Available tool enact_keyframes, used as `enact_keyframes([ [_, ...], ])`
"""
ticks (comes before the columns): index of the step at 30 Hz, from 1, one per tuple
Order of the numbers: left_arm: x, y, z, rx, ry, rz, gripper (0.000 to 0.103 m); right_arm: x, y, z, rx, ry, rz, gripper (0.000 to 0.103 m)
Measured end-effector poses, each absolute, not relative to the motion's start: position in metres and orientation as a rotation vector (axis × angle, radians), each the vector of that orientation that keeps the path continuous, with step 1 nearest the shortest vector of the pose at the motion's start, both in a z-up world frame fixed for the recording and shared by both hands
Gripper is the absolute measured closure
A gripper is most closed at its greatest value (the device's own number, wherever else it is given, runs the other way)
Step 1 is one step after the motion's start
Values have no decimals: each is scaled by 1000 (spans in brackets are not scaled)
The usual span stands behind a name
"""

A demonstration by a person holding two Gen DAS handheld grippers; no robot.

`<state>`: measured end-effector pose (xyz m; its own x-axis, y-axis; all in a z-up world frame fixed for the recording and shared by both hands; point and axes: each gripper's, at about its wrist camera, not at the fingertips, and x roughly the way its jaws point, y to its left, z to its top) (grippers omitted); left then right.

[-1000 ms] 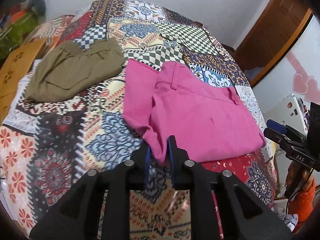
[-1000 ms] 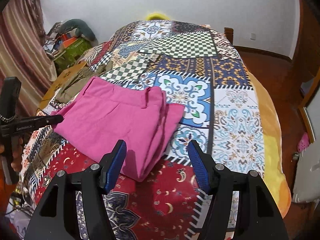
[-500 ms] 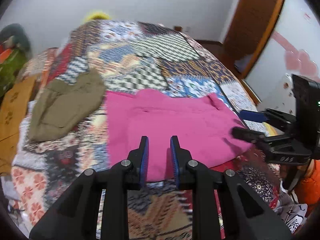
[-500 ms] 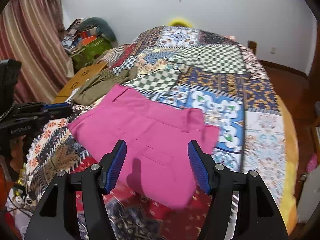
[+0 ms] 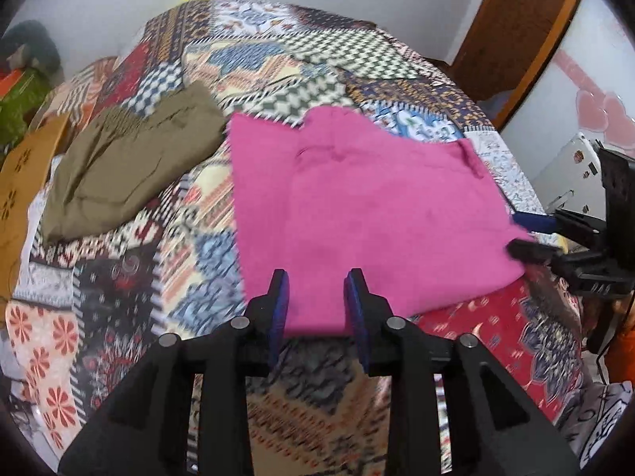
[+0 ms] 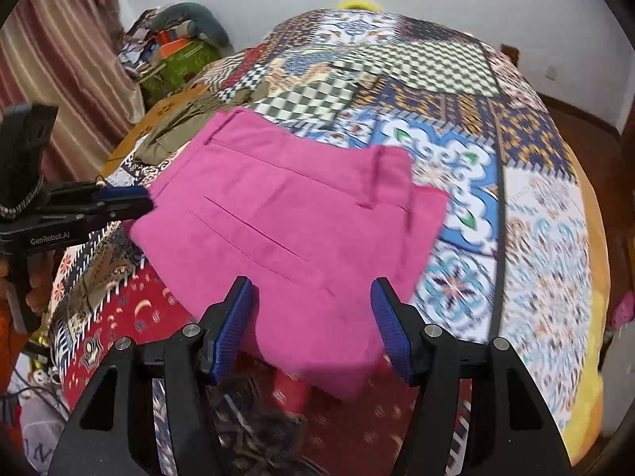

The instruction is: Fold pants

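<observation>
The pink pants (image 5: 369,214) lie folded into a rough rectangle on the patchwork bedspread (image 5: 278,59). They also show in the right wrist view (image 6: 293,230), waistband to the far side. My left gripper (image 5: 317,305) is open and empty just short of the pants' near edge. My right gripper (image 6: 313,317) is wide open and empty above the pants' near corner. The right gripper also shows in the left wrist view (image 5: 532,234), at the pants' right edge. The left gripper also shows in the right wrist view (image 6: 123,202), at their left edge.
Folded olive-brown pants (image 5: 131,166) lie on the bed to the left of the pink ones. A brown cardboard piece (image 5: 20,182) sits at the bed's left edge. A wooden door (image 5: 512,39) stands at the far right. A curtain (image 6: 67,63) and clutter lie to the left.
My left gripper let go of the pink fabric and opened. The folded flap has been laid over, so the pants lie flatter and wider. Both grippers drew back slightly.
</observation>
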<state>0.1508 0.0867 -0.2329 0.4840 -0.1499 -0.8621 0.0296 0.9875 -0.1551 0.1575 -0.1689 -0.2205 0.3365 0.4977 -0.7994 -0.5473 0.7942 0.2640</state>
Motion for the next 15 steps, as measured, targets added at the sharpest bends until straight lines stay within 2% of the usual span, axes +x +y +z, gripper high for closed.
enact_keyframes([
  [3, 143, 96, -235, -151, 1059, -99, 68, 154, -182, -220, -29, 1033, 657, 45],
  [15, 140, 107, -213, -70, 1011, 3, 68, 151, -215, -206, -69, 1014, 469, 45],
])
